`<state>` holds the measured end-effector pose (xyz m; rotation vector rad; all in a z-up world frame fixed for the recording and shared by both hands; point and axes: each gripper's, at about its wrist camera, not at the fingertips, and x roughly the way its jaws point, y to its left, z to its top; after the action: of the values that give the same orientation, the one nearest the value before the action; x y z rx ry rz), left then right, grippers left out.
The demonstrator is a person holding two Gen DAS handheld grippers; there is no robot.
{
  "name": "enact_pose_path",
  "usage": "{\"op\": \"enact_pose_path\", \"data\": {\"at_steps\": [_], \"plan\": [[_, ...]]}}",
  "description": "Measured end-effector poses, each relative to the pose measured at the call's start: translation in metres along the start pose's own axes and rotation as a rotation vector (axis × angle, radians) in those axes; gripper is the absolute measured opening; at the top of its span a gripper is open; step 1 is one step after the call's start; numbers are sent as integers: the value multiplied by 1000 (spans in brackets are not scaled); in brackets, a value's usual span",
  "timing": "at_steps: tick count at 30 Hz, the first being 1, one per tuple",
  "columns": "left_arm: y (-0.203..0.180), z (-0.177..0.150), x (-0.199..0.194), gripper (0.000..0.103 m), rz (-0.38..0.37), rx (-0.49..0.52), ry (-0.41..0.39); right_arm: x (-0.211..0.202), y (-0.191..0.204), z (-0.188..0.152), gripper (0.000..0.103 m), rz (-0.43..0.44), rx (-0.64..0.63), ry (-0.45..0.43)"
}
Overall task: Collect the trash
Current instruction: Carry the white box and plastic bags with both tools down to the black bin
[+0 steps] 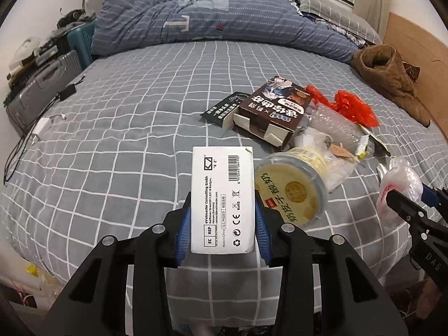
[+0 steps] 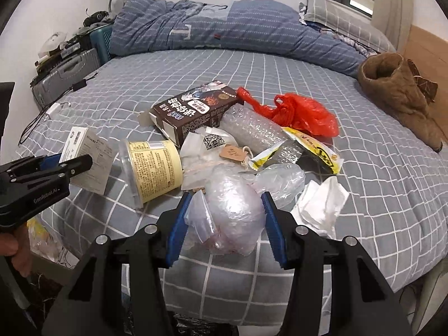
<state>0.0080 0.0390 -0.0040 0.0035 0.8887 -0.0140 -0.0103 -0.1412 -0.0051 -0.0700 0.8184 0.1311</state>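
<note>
My left gripper [image 1: 223, 215] is shut on a white printed box [image 1: 223, 193], held above the checked bed; from the right wrist view the same box [image 2: 89, 154] and left gripper [image 2: 74, 162] show at far left. Crumpled clear plastic bags [image 2: 232, 210] fill my right gripper [image 2: 225, 212], whose blue pads press on both sides; that bundle [image 1: 397, 187] also appears at the right edge of the left wrist view. More trash lies on the bed: a yellow tub [image 2: 152, 168], a brown carton [image 2: 193, 112], bubble wrap [image 2: 252, 128], a red bag [image 2: 305, 112], white tissue [image 2: 322, 201].
A bunched blue duvet [image 1: 212, 19] lies across the far end of the bed [image 1: 126, 112]. A brown garment [image 2: 400, 89] sits at right. A grey suitcase [image 1: 42, 84] and cables [image 1: 39, 128] are at the left side. A person's hand [image 2: 16, 249] shows at lower left.
</note>
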Motion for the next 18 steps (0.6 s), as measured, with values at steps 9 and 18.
{"op": "enact_pose_path", "data": {"at_steps": [9,18], "plan": [[-9,-20,-46,38,-16,-2,-30,-37,1,-15,48,3,15,-23],[-24,-37,-86,38,-28,-12,-39,-80,4,-25,48,17,30,-49]]}}
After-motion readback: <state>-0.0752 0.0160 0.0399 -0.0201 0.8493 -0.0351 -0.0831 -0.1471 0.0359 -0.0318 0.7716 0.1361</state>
